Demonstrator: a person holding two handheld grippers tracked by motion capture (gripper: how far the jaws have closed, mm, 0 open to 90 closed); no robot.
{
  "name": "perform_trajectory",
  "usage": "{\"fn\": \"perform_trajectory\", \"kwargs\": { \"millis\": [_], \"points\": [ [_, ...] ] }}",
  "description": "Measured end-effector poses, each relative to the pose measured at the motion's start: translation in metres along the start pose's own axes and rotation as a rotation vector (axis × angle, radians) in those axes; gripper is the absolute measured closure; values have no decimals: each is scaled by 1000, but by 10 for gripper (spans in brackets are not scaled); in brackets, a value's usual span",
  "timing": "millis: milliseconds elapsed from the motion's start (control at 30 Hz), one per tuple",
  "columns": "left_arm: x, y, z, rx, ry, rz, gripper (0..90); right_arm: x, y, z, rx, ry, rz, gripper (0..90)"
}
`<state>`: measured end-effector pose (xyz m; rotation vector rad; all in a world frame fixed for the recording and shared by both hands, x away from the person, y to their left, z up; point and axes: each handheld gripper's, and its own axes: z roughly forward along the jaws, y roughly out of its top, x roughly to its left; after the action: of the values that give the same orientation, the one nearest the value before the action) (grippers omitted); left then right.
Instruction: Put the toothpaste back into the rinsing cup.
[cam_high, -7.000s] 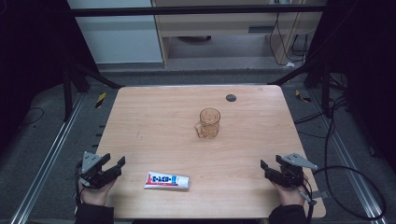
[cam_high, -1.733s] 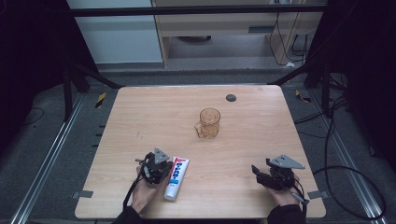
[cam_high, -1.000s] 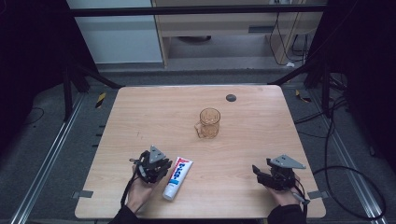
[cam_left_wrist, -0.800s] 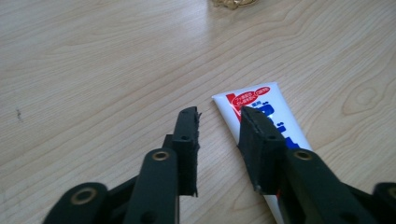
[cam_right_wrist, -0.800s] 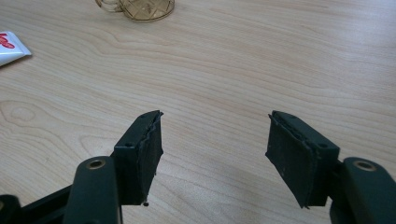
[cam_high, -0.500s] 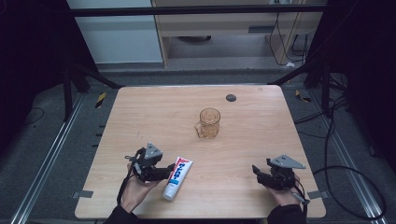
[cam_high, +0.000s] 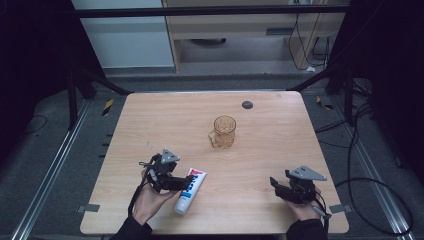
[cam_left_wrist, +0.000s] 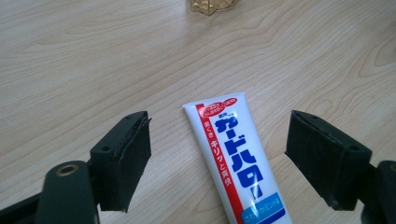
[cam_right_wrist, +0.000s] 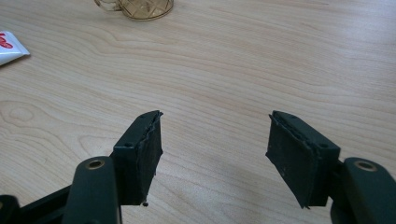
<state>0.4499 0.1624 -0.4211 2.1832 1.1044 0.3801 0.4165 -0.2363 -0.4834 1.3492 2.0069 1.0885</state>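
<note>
Toothpaste-style white plastic tube with red and blue lettering (cam_left_wrist: 233, 158) sits between the wide-open, empty left gripper (cam_left_wrist: 219, 154) jaws, probably light and squishy, so I'd pinch mid-body; right gripper (cam_right_wrist: 215, 154) gapes empty too.

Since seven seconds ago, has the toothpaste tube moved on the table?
Yes. The toothpaste tube has turned from lying crosswise to pointing toward the glass mug, still at the table's near edge.
</note>
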Motion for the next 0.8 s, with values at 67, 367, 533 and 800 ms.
{"fn": "perform_trajectory", "kwargs": {
  "millis": [67, 367, 533, 800],
  "points": [
    [-2, 4, 2, 12, 5, 7, 194, 0, 0, 0, -1, 0, 1, 349],
    [-5, 6, 11, 64, 12, 19, 209, 0, 1, -1, 1, 6, 8, 348],
    [-8, 4, 21, 100, 17, 26, 211, 0, 1, -1, 1, 5, 7, 348],
    [-11, 0, 33, 130, 13, 29, 223, -1, 0, 0, 1, 5, 3, 349]
  ]
}}
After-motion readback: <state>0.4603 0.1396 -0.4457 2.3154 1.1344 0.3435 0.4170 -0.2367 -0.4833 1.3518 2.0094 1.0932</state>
